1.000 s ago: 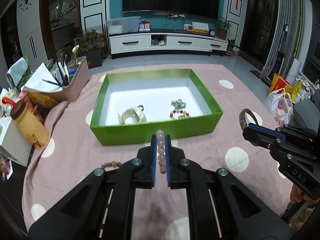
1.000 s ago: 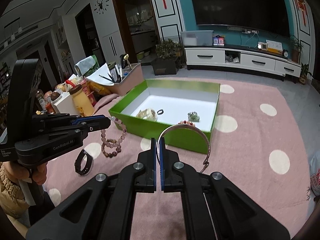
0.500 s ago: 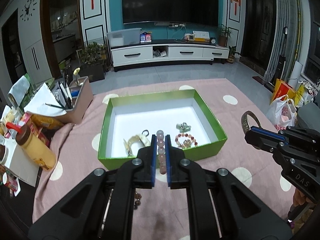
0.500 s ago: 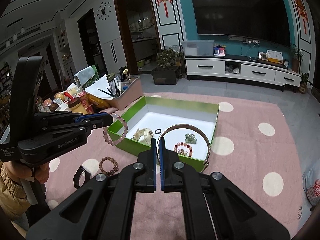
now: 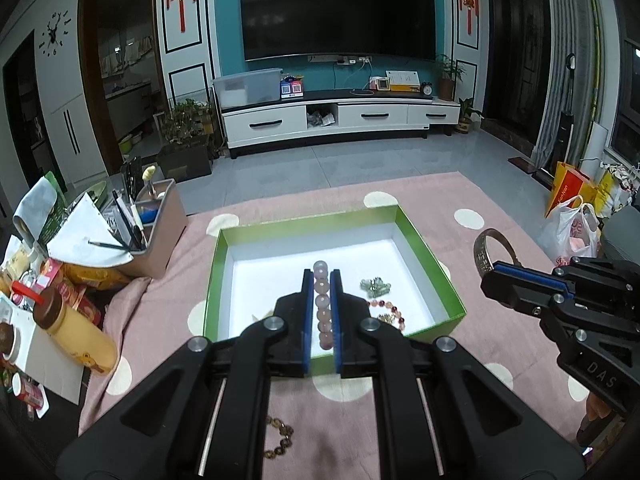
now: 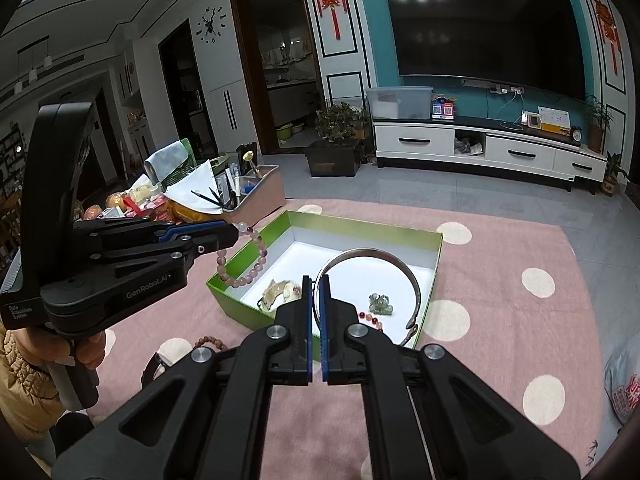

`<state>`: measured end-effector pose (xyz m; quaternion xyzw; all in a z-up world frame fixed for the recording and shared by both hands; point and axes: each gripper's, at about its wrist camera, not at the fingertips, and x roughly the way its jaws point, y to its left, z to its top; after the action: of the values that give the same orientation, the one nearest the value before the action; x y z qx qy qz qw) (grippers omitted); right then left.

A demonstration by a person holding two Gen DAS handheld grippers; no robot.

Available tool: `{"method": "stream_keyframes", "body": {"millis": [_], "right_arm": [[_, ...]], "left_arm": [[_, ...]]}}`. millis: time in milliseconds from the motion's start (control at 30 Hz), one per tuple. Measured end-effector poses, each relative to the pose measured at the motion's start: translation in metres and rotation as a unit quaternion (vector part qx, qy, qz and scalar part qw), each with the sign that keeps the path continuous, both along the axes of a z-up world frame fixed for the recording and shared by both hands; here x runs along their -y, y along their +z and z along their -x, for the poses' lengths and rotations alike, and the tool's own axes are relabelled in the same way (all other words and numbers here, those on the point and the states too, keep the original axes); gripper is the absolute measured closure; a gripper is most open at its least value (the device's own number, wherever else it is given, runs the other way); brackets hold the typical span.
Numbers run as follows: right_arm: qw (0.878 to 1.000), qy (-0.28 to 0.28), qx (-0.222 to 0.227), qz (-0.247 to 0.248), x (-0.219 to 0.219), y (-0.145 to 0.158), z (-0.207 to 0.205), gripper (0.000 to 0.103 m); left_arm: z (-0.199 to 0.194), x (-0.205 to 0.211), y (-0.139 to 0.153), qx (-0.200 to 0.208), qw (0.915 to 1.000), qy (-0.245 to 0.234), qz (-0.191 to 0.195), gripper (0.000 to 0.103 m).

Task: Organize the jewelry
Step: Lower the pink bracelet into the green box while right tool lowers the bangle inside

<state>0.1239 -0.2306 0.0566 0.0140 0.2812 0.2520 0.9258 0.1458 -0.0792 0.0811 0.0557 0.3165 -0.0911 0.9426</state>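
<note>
Pink dotted cloth [image 5: 432,208] covers the table under a green box [image 5: 214,276]. From the left wrist view, the left gripper [image 5: 321,280] has its fingers closed on a pink bead bracelet [image 5: 322,300]; a brown bead bracelet [image 5: 280,436] lies below. From the right wrist view, the right gripper [image 6: 316,284] pinches a metal bangle [image 6: 376,256] over the box, where a green charm [image 6: 380,304] lies, and the pink loop hangs visibly

Dim room; ceiling lights glare on TV [image 5: 338,12]; fisheye-bent, dark edges; sharp focus.
</note>
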Motion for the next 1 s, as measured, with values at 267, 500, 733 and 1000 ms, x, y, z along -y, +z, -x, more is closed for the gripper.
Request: {"method": "stream_keyframes", "body": {"millis": [267,500,733,1000], "right_arm": [[1.000,0.001,-0.003,-0.002,-0.004,0.002,-0.024,0.101],[1.000,-0.001,-0.009,-0.003,-0.006,-0.001,-0.040,0.101],[1.000,-0.004,-0.014,0.000,-0.009,-0.003,-0.058,0.101],[0.999,-0.013,-0.033,0.006,-0.014,-0.016,-0.080,0.101]], "left_arm": [[-0.031,-0.003,0.005,0.000,0.9999,0.011,0.001,0.096],[-0.054,-0.004,0.003,-0.002,0.9999,0.017,-0.001,0.096],[-0.076,-0.001,-0.005,-0.010,0.9997,0.019,-0.009,0.096],[-0.099,0.003,-0.019,-0.025,0.9993,0.019,-0.018,0.096]]}}
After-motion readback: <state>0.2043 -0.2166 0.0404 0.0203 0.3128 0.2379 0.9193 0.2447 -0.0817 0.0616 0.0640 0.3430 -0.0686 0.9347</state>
